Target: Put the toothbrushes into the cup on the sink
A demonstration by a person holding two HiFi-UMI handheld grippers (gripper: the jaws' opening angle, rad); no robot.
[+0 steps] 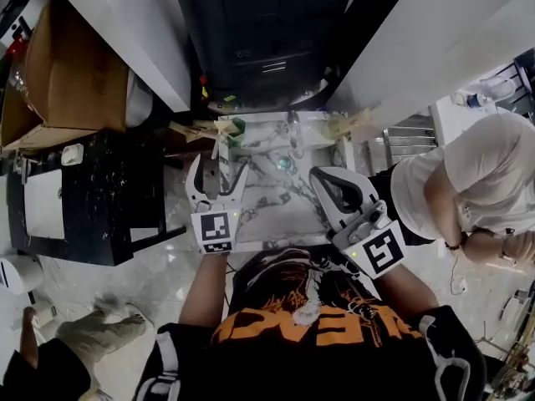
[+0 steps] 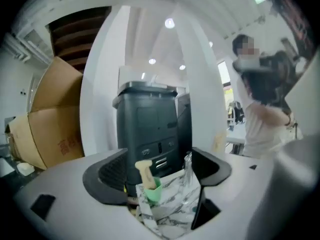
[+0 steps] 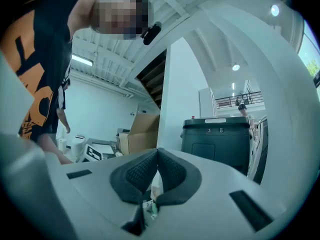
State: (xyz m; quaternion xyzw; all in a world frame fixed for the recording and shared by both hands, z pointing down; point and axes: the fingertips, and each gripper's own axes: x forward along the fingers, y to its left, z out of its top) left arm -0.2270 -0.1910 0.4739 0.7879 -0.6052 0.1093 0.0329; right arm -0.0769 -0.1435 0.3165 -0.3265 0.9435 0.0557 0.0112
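Note:
A small green cup (image 1: 238, 129) stands at the far left corner of the marble sink top (image 1: 284, 211). In the left gripper view a wooden toothbrush (image 2: 145, 173) stands in the green cup (image 2: 155, 192), head end down. My left gripper (image 1: 219, 172) hovers just in front of the cup. Its jaws are wide open and nothing lies between the pads (image 2: 107, 176). My right gripper (image 1: 322, 180) is over the right side of the sink top. It is shut, pads (image 3: 142, 169) pressed together, empty.
A clear faucet (image 2: 188, 168) rises right of the cup. A dark grey bin (image 1: 263, 23) stands behind the sink between white columns. At the left are a cardboard box (image 1: 63, 69) and a black table (image 1: 92, 207). A person in a white shirt (image 1: 481, 178) stands at the right.

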